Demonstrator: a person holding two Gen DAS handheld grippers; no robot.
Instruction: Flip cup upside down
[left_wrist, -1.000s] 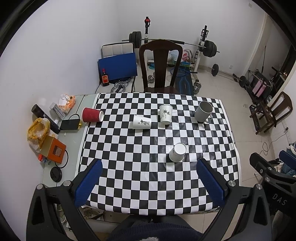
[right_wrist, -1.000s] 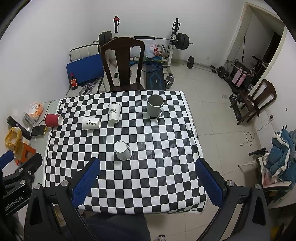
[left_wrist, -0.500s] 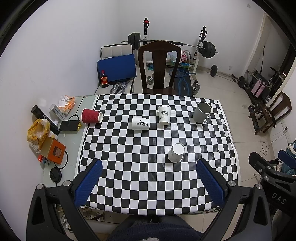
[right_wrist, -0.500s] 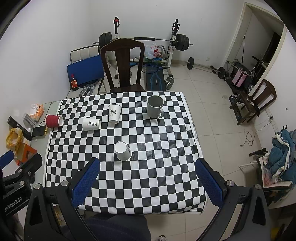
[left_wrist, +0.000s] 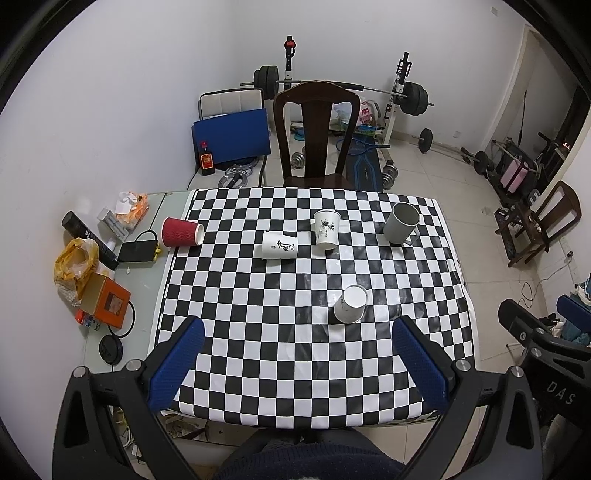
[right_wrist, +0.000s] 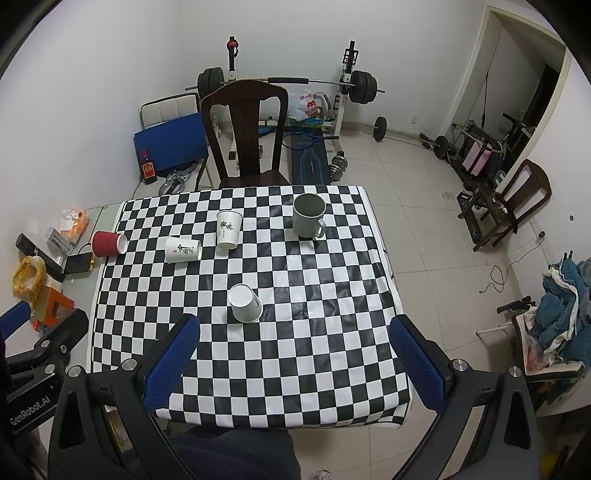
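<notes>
Several cups sit on the checkered table. A white paper cup stands bottom-up nearest me; it also shows in the right wrist view. A white printed cup stands upright at the far side. Another white cup lies on its side. A red ribbed cup lies on its side at the left edge. A grey mug stands upright at the far right. My left gripper and right gripper are both open and empty, high above the near table edge.
A dark wooden chair stands behind the table. A side surface at the left holds a phone, an orange box, a yellow bag and a dark remote. Gym weights and another chair stand on the floor beyond and right.
Both views have shifted slightly; the table and cups sit a little higher and farther in the frames. No cup has moved and both grippers stay open.
</notes>
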